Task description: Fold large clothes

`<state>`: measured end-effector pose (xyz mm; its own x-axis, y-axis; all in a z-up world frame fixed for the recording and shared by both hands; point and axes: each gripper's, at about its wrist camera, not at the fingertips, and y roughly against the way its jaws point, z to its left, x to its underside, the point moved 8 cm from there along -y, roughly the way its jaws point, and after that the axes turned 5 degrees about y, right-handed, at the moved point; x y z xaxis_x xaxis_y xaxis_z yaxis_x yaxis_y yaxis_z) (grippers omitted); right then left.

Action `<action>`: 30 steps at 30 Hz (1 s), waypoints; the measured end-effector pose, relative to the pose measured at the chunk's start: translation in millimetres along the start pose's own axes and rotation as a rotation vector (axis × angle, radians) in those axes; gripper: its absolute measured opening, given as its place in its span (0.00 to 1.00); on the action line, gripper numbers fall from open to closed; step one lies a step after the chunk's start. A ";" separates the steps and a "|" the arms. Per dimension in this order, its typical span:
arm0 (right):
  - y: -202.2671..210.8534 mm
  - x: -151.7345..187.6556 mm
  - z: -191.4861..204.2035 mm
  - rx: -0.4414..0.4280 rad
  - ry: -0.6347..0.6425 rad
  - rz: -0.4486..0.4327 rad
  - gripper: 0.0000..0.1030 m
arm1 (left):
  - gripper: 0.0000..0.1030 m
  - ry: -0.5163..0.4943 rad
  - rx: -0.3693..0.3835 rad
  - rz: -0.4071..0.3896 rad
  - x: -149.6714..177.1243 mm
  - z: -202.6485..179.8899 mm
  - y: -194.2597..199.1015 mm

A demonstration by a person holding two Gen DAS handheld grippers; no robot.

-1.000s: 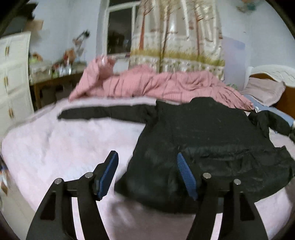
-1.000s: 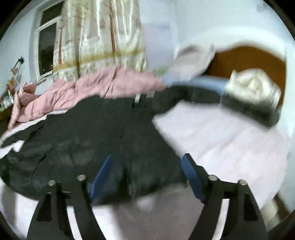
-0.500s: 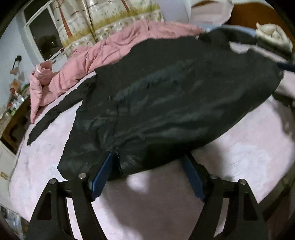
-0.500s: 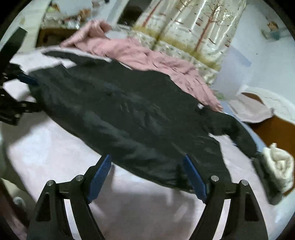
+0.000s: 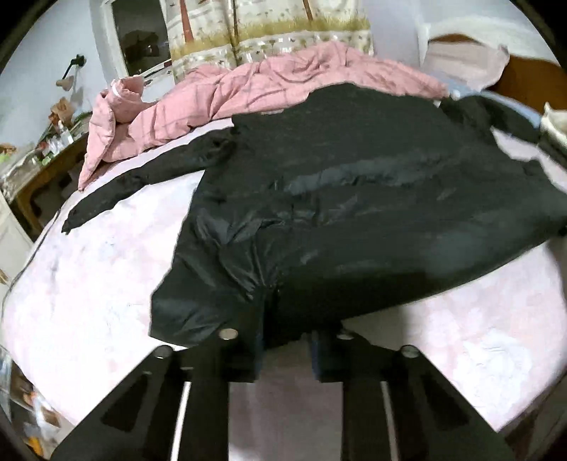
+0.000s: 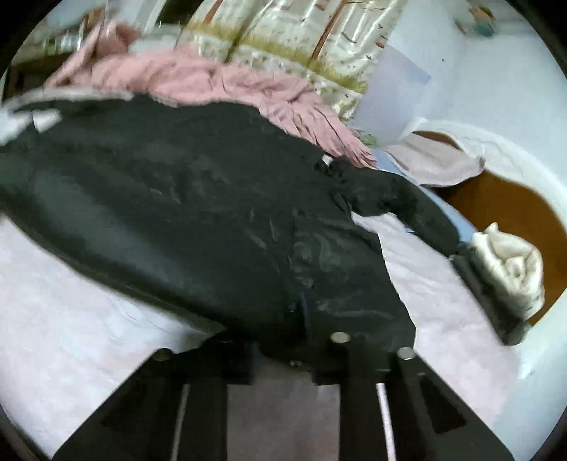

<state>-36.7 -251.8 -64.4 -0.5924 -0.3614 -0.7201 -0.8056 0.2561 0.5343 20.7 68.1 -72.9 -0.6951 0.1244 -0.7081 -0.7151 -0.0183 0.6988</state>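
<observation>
A large black jacket [image 5: 354,198] lies spread flat on the pink bed sheet [image 5: 88,283], one sleeve [image 5: 134,188] stretched out to the left. My left gripper [image 5: 285,349] is at the jacket's near hem by its left corner. Its jaws are closing, with the hem bunched between the pads. In the right wrist view the same jacket [image 6: 177,212] fills the middle, its other sleeve [image 6: 407,205] running toward the headboard. My right gripper [image 6: 283,358] is at the hem near the right corner, jaws closing with black fabric pinched between them.
A crumpled pink quilt [image 5: 265,81] lies behind the jacket, in front of a patterned curtain [image 5: 269,32]. A rolled cream blanket [image 6: 506,262] sits by the brown headboard [image 6: 496,198]. A cluttered desk [image 5: 35,177] stands left of the bed.
Both grippers came down to the jacket's near hem and their jaws went from wide apart to nearly together on the fabric. Both wrists rolled, so the views tilted.
</observation>
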 end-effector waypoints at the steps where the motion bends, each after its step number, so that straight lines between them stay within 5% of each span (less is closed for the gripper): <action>1: 10.1 -0.6 1.8 0.003 0.018 -0.019 0.09 | 0.15 -0.002 -0.007 -0.007 -0.6 -0.2 7.4; 8: 53.6 17.0 5.2 -0.116 0.046 0.007 0.10 | 0.23 0.044 0.008 0.064 29.6 9.9 52.7; 10: 57.4 16.9 0.5 -0.115 0.048 0.016 0.17 | 0.26 0.035 -0.010 0.060 31.1 9.0 55.4; 14: 53.9 3.3 -22.5 -0.085 -0.022 0.008 0.50 | 0.37 0.043 -0.032 0.046 16.1 11.3 50.7; 21: 27.2 -45.7 -41.9 -0.045 -0.002 -0.035 0.50 | 0.50 -0.016 -0.074 -0.014 -48.5 13.2 39.5; 30: -50.3 -98.8 -48.6 -0.043 -0.056 -0.020 0.53 | 0.52 0.042 -0.033 -0.003 -108.0 10.6 -49.8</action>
<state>62.9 -272.6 1.3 -0.5763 -0.3155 -0.7539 -0.8171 0.2098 0.5369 132.2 66.1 -30.1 -0.6947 0.0830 -0.7145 -0.7190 -0.0509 0.6931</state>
